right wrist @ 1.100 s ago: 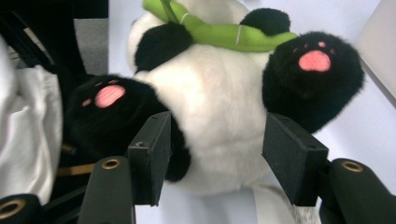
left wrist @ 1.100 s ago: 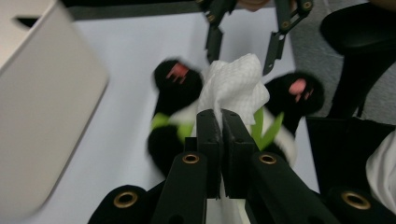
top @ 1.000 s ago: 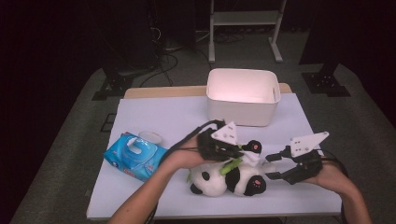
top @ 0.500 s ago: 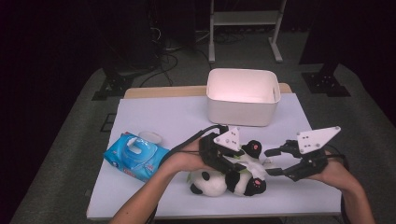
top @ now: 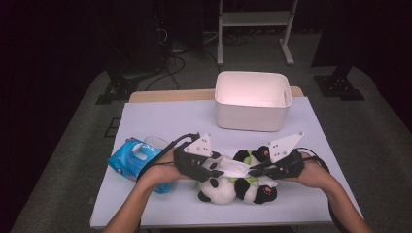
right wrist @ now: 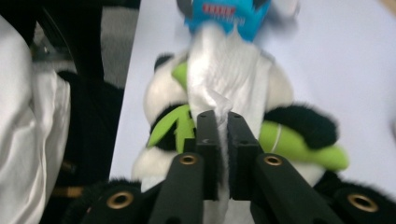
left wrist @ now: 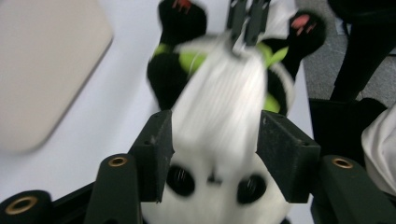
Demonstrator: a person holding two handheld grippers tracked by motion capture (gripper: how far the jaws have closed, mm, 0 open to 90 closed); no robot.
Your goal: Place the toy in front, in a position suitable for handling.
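Observation:
A panda plush [top: 221, 191] lies on its back near the table's front edge. A white wipe [top: 234, 167] is stretched over its belly between my two grippers. My right gripper [top: 252, 170] has just been closing and is now shut on the wipe's end [right wrist: 229, 70], with the thin sheet pinched between its jaws [right wrist: 223, 126]. My left gripper [top: 216, 171] has just been opening. Its jaws stand apart over the panda's head [left wrist: 210, 205], and the wipe [left wrist: 224, 102] runs loosely between them toward the right gripper [left wrist: 245, 18].
A white plastic bin [top: 252, 99] stands at the back of the table. A blue pack of wipes [top: 130, 160] lies at the left, just behind my left hand. Beyond the table edges is dark floor with cables and stands.
My right gripper moved left to the wipe and closed on it. My left gripper slid left and down over the panda's head and opened its jaws.

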